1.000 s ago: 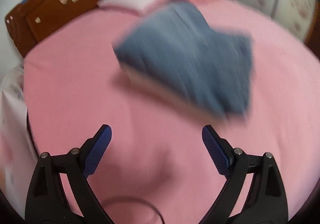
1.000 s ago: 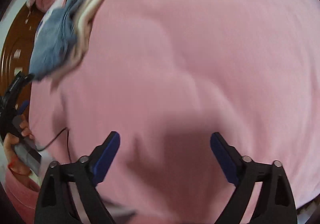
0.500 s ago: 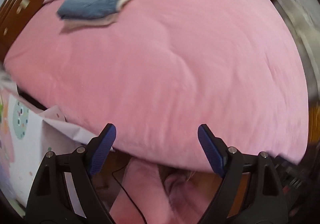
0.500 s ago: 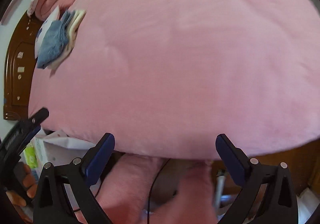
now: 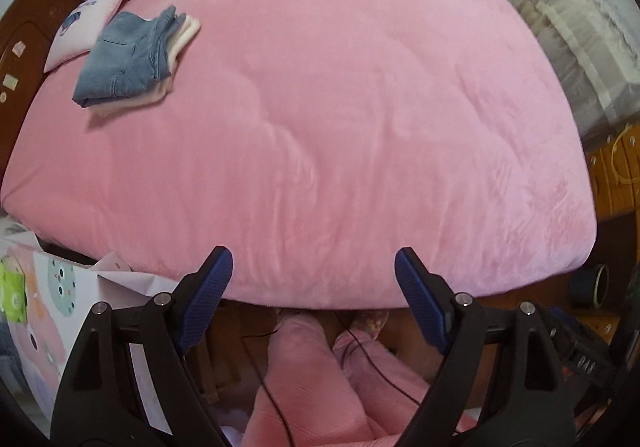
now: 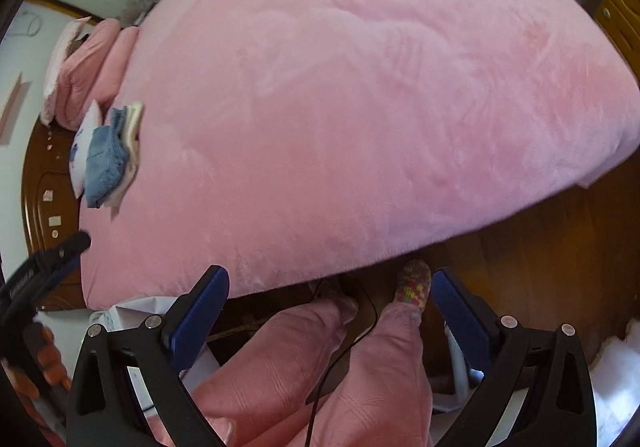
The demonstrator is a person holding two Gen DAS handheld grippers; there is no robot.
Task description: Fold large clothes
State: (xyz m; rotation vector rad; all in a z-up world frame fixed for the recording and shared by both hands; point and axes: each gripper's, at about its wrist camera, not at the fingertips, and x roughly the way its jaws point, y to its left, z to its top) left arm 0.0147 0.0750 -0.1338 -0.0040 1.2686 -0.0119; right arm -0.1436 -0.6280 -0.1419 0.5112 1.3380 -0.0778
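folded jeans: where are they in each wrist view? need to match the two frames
Left wrist: folded jeans sit upper left on the pink bedcover, stacked on a cream garment, next to a small white pillow.
Right wrist: folded jeans at the left edge, mid-height, on the same cream garment.
Shared landmark: the small white pillow against the brown headboard.
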